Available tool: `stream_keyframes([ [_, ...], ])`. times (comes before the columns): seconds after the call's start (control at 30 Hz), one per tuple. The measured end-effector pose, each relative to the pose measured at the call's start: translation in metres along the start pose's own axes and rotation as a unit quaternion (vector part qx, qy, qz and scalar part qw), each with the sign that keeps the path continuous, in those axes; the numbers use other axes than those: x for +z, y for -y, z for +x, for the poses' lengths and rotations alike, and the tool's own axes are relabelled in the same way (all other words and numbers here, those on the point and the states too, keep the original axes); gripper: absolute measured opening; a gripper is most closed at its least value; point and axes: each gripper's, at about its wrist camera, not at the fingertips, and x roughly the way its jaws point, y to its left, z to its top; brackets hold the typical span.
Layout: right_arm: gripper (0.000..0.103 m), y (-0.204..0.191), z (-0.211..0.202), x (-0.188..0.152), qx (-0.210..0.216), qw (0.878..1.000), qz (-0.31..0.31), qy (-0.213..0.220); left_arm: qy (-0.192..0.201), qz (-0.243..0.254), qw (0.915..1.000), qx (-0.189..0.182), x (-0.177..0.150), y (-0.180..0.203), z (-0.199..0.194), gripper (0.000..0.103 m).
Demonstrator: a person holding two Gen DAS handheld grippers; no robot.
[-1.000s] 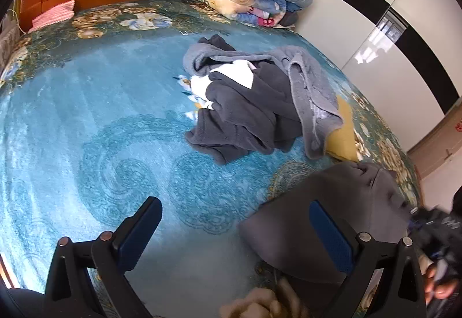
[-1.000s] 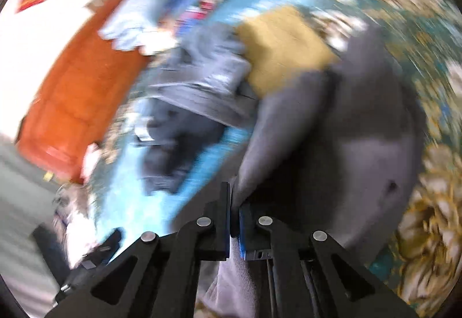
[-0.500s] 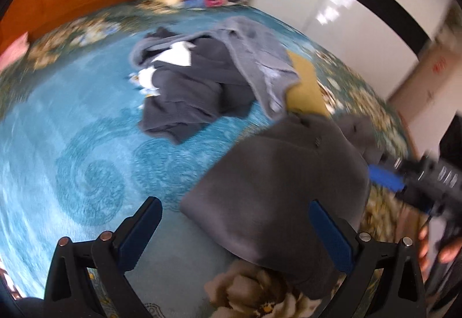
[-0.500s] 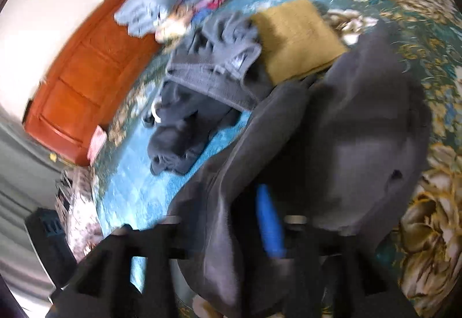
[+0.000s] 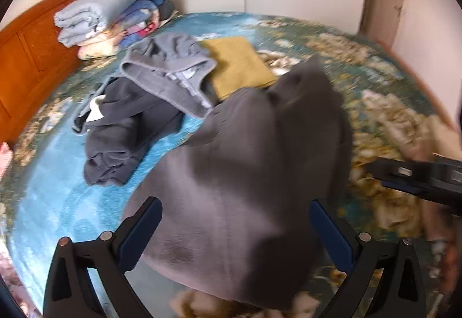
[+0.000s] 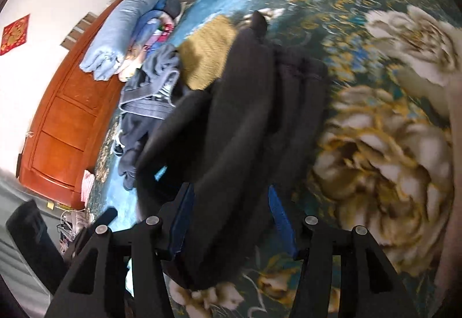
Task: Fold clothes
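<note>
A dark grey garment lies folded over on the blue floral bedspread, right in front of both grippers; it also shows in the right wrist view. My left gripper is open, its blue pads on either side of the garment's near edge. My right gripper is open just over the garment and holds nothing; it shows in the left wrist view at the right edge. A pile of unfolded grey and dark clothes lies further back.
A mustard folded cloth lies beside the pile. Stacked quilts rest against the wooden headboard. A white wall and wardrobe stand beyond the bed. Pale flower patterns cover the bedspread's right side.
My right gripper was shut on the grey garment, carried it over and has opened, letting it drop. My left gripper has swung right so the garment now lies between its fingers.
</note>
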Motion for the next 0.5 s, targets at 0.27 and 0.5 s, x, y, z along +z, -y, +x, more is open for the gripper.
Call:
stream_keyframes([
  [0.27, 0.055, 0.018, -0.001, -0.013, -0.008, 1.0, 0.021, -0.012, -0.037, -0.09, 0.9946, 0.036, -0.014, -0.051, 0.013, 0.013],
  [0.5, 0.055, -0.014, 0.021, -0.017, 0.013, 0.999, -0.015, -0.042, -0.068, -0.22, 0.9727, 0.032, -0.043, -0.119, 0.013, 0.01],
])
